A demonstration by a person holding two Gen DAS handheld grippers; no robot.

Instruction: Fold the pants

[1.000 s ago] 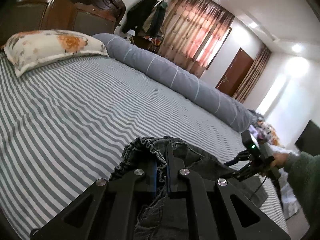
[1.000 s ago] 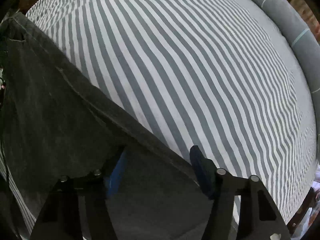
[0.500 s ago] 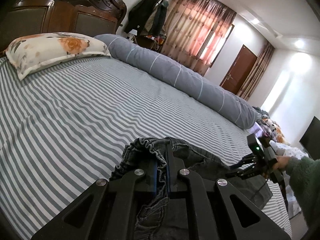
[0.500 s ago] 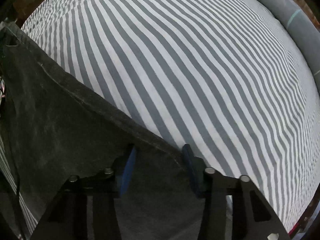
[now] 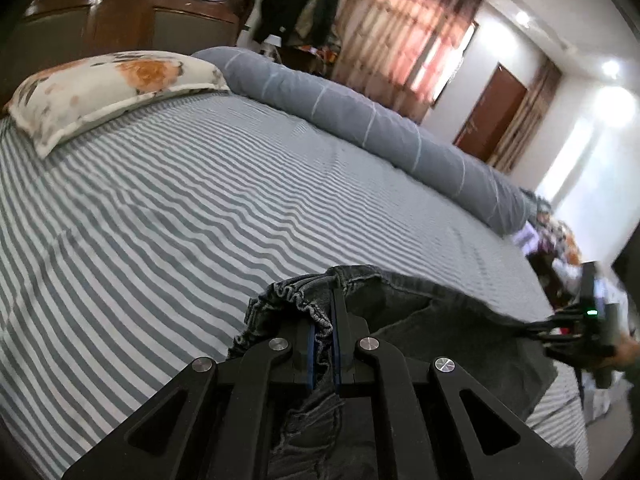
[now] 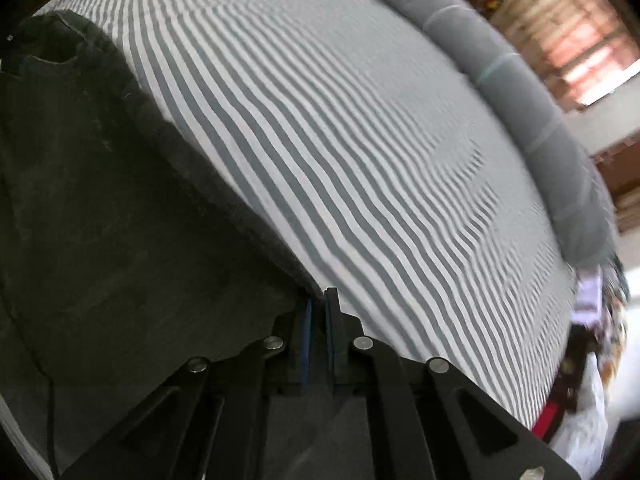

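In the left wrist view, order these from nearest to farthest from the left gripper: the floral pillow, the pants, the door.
1. Pants: clamped in the left gripper, at the bottom.
2. Floral pillow: upper left, at the head of the bed.
3. Door: upper right, across the room.

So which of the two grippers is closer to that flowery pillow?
Left. The left gripper holds the pants' waistband on the pillow's side of the bed; the right gripper grips them further toward the foot.
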